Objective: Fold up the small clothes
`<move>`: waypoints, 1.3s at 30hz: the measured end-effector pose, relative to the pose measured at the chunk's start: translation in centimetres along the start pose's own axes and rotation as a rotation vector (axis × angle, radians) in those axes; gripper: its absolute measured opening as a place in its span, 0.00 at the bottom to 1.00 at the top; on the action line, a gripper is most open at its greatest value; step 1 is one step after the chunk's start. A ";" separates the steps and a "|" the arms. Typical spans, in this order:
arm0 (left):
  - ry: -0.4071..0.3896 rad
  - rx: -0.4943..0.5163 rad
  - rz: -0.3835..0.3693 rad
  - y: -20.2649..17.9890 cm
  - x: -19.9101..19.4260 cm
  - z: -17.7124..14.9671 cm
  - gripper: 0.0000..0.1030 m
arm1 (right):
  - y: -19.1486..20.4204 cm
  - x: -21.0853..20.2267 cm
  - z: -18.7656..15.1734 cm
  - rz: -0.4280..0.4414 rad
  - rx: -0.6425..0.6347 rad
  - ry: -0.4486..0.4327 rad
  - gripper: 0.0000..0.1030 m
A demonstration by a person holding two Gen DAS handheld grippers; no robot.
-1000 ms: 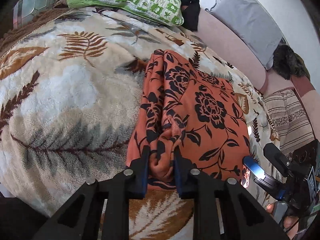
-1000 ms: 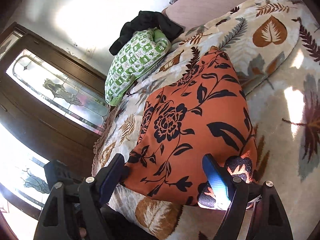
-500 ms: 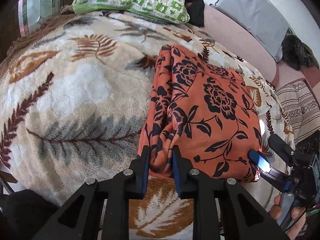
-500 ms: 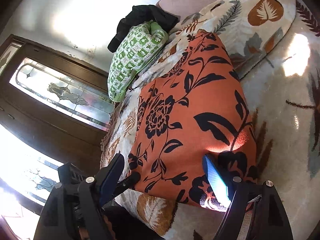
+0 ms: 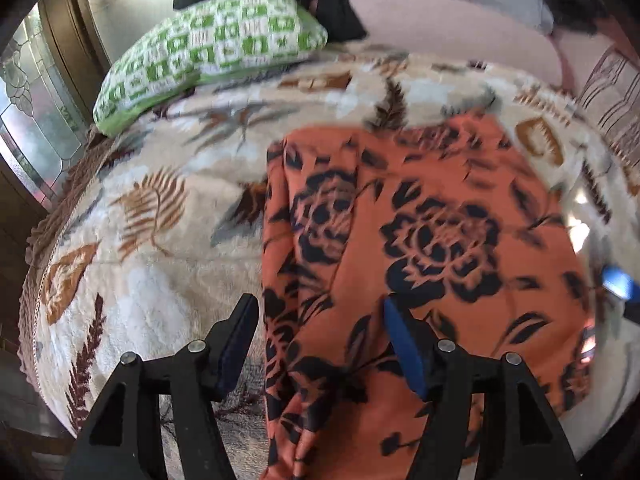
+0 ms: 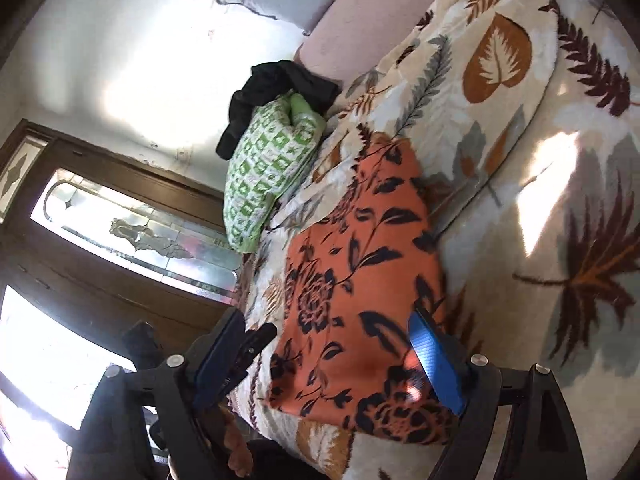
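Bed with leaf-print blanket (image 5: 152, 216); orange floral garment (image 5: 420, 240) flat on it, green-checked pillow (image 5: 208, 52) behind.

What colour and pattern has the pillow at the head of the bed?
The pillow is green and white, checked; clearest in the left wrist view.

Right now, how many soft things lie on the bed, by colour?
Orange with black flowers: 1, the folded garment
Green and white checked: 1, the pillow
Black: 1, the bundle of clothing behind the pillow
Cream with leaves: 1, the blanket beneath them
Total: 4
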State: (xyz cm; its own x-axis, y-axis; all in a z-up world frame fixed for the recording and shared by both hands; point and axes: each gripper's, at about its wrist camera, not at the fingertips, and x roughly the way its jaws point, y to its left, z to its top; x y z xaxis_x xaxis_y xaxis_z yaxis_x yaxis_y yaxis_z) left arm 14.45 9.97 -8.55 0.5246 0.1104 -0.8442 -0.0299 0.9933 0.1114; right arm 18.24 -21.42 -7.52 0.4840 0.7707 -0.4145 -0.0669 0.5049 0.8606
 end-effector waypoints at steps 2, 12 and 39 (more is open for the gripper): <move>-0.036 -0.056 -0.013 1.2 0.2 -0.8 0.80 | -2.5 2.2 1.0 0.031 0.115 0.094 0.84; -0.044 -0.122 -0.089 3.0 1.0 -1.7 0.83 | -1.9 7.3 -0.6 -0.198 -0.033 0.226 0.35; -0.067 -0.151 -0.162 4.1 1.5 -2.0 0.83 | -2.9 9.2 8.5 -0.095 0.005 0.079 0.79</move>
State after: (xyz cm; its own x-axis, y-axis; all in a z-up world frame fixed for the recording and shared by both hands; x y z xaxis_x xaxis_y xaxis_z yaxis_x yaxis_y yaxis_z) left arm 13.37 14.23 -10.40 0.5879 -0.0488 -0.8075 -0.0650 0.9921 -0.1073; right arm 30.33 -19.07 -11.30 0.4177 0.7480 -0.5158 -0.0197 0.5750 0.8179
